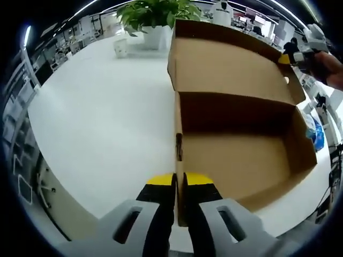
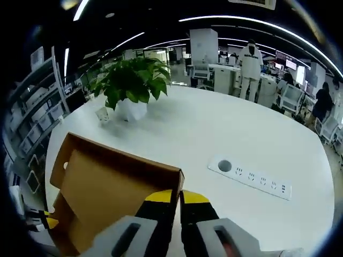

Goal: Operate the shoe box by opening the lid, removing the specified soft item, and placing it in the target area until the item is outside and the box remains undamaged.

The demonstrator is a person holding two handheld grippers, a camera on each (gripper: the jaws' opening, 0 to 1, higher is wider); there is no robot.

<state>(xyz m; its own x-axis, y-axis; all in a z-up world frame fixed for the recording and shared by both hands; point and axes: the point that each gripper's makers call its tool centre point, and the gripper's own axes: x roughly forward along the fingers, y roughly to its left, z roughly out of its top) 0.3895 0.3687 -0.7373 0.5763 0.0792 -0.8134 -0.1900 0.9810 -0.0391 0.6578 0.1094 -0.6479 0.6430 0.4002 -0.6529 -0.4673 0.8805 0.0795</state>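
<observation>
The brown cardboard shoe box [image 1: 236, 160] stands open on the white table, and its inside shows bare cardboard. The lid [image 1: 225, 67] is swung up and back. My left gripper [image 1: 179, 179] is shut on the box's near side wall, which runs up between the yellow-tipped jaws. My right gripper [image 2: 178, 197] is shut on the lid's [image 2: 112, 187] top edge at a corner; from the left gripper view it is the yellow tip [image 1: 289, 59] at the lid's far right corner. A blue and white thing [image 1: 315, 134] lies just past the box's right wall, too small to name.
A potted plant [image 2: 134, 80] in a white pot and a small white cup [image 1: 121, 47] stand on the round white table [image 1: 102, 123]. A white power strip [image 2: 249, 172] is set into the tabletop. People stand among desks beyond the table.
</observation>
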